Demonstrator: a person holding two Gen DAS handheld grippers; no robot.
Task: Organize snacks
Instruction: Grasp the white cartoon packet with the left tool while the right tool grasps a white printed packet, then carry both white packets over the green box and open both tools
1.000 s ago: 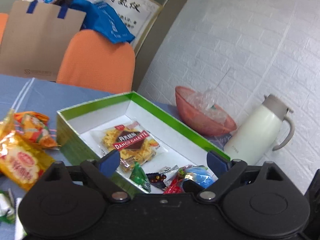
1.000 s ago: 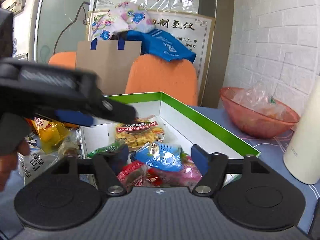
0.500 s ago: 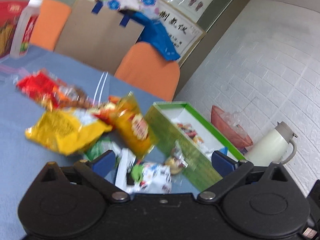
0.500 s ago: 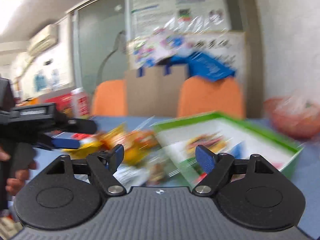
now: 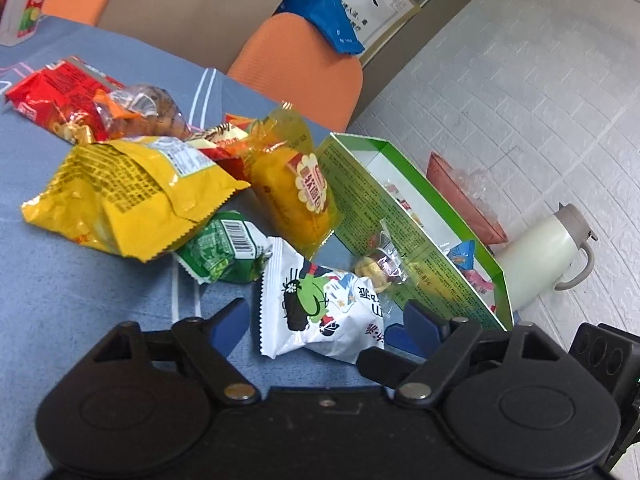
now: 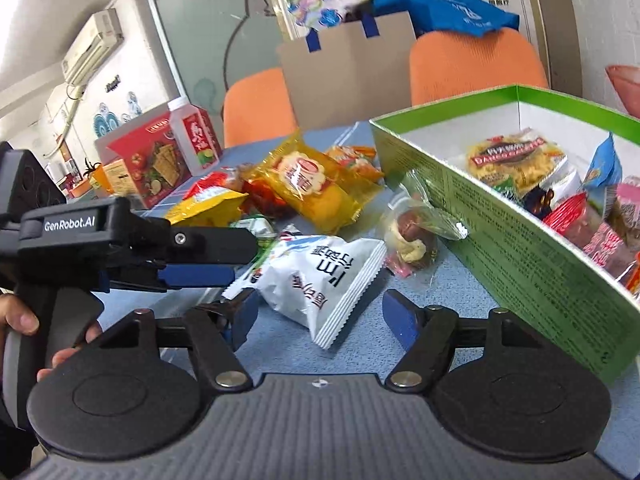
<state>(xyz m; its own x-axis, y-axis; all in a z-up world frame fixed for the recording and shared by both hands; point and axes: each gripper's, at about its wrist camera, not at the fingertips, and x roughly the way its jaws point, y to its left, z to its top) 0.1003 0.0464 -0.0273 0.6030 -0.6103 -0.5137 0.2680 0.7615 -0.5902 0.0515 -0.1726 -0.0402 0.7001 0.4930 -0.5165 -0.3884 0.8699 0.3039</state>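
Here, both claws hover low over a blue tabletop (image 5: 80, 288) strewn with snack packets. The left claw (image 5: 326, 326) has its fingers spread wide on either side of a white packet (image 5: 324, 312) printed with a green cartoon figure; the pictures do not show the blue pads touching it, and the packet lies flat on the cloth. The right claw (image 6: 320, 318) is likewise open and empty, its fingers flanking the near corner of the same white packet (image 6: 320, 276), with the left claw visible from the side just beside it, held in a person's hand (image 6: 24, 328).

Just beyond the white packet sits a green packet (image 5: 220, 252), and past that a large yellow bag (image 5: 124, 196) and an orange-yellow cake packet (image 5: 296, 196) that leans against the outer wall of a green-rimmed box (image 5: 400, 220). A small clear-wrapped sweet (image 5: 378, 264) rests against that same wall. Inside the box (image 6: 520, 248) lie several snacks, among them a biscuit packet (image 6: 516, 160) and a blue wrapper (image 6: 606, 168). A red packet (image 5: 60, 96) lies farther off on the tabletop. A white thermos jug (image 5: 548, 256) stands beyond the box, near a reddish bowl (image 5: 464, 196).
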